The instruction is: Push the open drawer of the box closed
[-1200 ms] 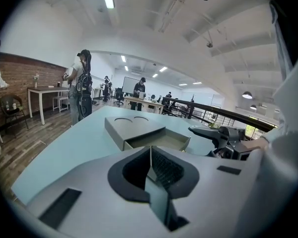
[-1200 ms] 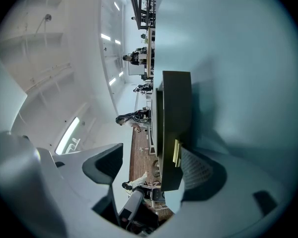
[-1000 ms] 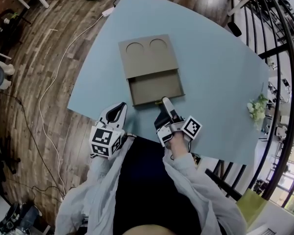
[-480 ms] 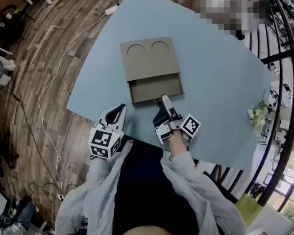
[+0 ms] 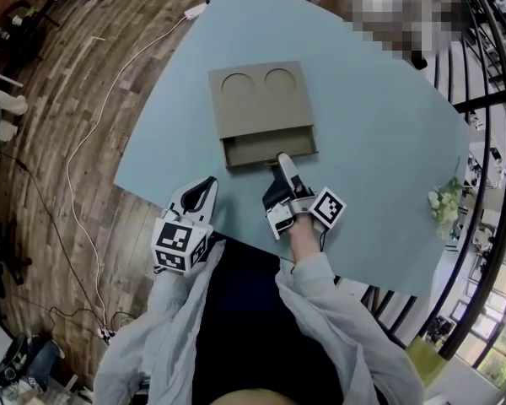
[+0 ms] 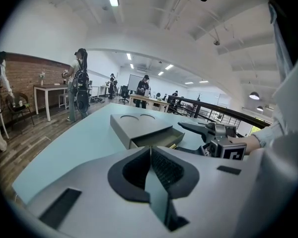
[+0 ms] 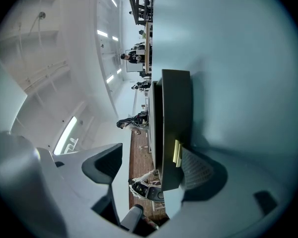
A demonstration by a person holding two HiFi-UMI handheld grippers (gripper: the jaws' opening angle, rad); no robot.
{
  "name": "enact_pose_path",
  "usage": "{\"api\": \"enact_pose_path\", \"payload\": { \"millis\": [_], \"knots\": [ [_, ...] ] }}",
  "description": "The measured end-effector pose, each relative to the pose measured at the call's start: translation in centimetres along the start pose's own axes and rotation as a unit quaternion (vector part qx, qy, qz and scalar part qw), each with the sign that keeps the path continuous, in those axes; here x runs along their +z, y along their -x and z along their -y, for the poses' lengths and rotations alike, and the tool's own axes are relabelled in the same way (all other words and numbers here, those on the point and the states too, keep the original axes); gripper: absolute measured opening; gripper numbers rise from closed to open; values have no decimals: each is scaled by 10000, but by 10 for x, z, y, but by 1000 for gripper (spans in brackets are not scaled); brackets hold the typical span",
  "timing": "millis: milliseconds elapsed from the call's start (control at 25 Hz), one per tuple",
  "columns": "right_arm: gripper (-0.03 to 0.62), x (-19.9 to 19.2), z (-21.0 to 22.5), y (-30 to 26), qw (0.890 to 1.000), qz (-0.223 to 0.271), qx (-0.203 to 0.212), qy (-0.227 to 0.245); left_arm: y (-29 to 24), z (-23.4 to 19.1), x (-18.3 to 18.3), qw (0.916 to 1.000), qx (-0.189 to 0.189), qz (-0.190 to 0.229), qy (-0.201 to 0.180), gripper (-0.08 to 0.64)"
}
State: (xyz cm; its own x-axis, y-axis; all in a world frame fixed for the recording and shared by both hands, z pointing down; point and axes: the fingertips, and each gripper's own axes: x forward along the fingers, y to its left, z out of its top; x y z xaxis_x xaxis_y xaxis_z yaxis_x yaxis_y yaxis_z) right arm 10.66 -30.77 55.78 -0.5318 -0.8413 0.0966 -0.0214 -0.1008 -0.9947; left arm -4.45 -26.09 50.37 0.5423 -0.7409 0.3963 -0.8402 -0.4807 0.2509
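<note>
Item 1, counter: light blue with curved edges. I am viewing it from above, with a dark wooden floor lying beyond its left edge.

Item 2, box: flat and grey-brown, with two round recesses in its top. It is sitting near the middle of the counter, somewhat closer to the left edge than to the right.

Item 3, drawer: it is standing partly out of the box on the side facing the near edge, with only a narrow strip of its inside showing. A small brass-coloured pull is sitting on its front.

Item 4, right tool: it is pointing at the drawer front from the near-edge side and is turned on its side. In the right gripper view its jaws are standing spread wide and pinching nothing. The drawer front is lying between them, and one ribbed pad is resting against that front just beside the pull.

Item 5, left tool: it is hanging over the near edge toward the near-left corner, well apart from the box. In the left gripper view I am seeing its jaws pressed together with nothing between them.

Item 6, surroundings: a white cable is trailing across the floor. A small bunch of pale flowers is lying at the counter's right edge. A dark railing is curving past beyond that edge.
</note>
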Motion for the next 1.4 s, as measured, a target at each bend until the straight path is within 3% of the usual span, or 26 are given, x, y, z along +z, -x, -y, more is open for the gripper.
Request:
{"api": "enact_pose_path", "payload": {
  "millis": [800, 1400],
  "knots": [
    [377, 15, -6, -34, 9997, -2, 244, 8, 2, 3, -8, 9999, 78, -73, 69, 23],
    [406, 22, -16, -56, 9977, 128, 658, 24, 11, -2, -12, 9996, 227, -125, 125, 23]
  ]
}}
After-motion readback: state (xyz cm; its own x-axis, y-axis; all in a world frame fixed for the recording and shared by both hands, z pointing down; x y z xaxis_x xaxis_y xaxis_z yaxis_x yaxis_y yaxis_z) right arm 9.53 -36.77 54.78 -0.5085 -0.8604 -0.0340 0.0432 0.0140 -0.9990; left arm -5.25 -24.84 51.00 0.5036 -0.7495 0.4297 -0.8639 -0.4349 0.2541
